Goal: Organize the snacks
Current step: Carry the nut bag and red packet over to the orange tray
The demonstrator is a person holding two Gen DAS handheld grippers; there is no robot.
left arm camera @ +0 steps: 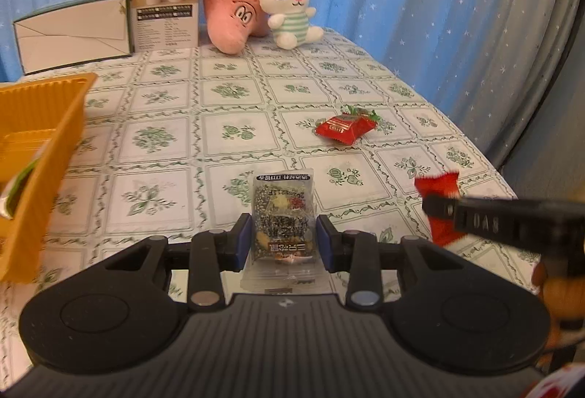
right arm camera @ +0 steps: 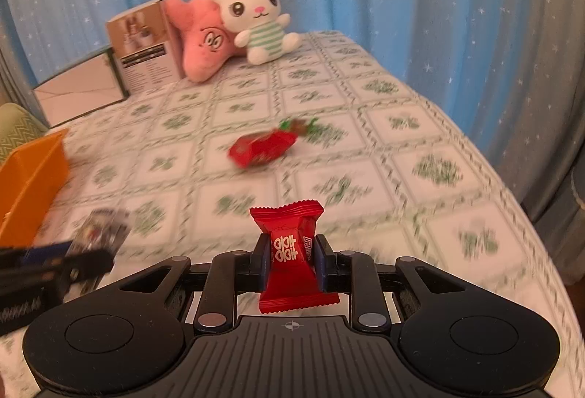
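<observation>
My left gripper is shut on a clear packet of mixed nuts, held upright above the tablecloth. In the right wrist view my right gripper is shut on a red candy packet with white lettering. That same red candy packet shows at the right of the left wrist view, behind the right gripper's black finger. A red snack packet with a strawberry-patterned end lies loose on the table further out. The orange tray stands at the left.
The table carries a green floral tablecloth and ends at the right before blue star curtains. At its far end stand a white box, a brown printed box, a pink plush star and a white plush bunny.
</observation>
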